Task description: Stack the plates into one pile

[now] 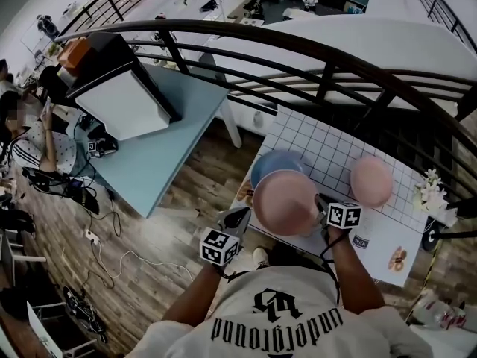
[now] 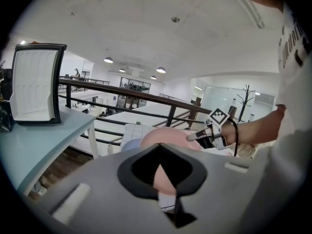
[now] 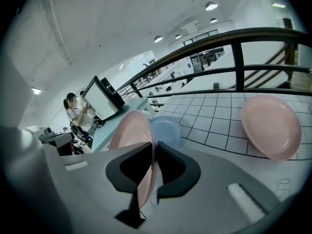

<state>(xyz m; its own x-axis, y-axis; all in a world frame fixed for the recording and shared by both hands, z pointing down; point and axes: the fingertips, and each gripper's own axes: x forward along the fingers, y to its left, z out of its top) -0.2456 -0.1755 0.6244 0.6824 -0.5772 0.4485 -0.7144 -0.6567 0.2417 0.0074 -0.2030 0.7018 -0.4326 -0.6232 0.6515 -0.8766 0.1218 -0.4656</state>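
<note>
At far left a seated person (image 1: 37, 144) faces a blue table (image 1: 164, 155) that carries a dark-framed screen (image 1: 123, 88); a curved dark railing (image 1: 298, 39) runs behind.

The left gripper (image 1: 235, 218) hangs off the near left edge of the gridded white table (image 1: 320, 144). Its jaws are pressed together at the tips with nothing between them. It points at the held pink plate (image 1: 285, 202) and stands just beside the plate's left rim, apart from it.

That plate lies roughly level above the table's near left part and covers the near side of the blue plate (image 1: 274, 164). Whether the two plates touch cannot be told.

The right gripper (image 1: 320, 203) pinches the held plate's right rim, and in its own view the jaws close on the rim from both faces. Each gripper bears a cube with black-and-white square markers.

The second pink plate (image 1: 371, 180) rests flat on the cloth farther right, well apart from both grippers. White flowers (image 1: 431, 189) stand at the table's right edge.

The person's pale shirt (image 1: 283, 319) shows black gothic lettering, seen upside down, that seems to read "underground". A small label on the cloth near the right gripper is too small to read.
</note>
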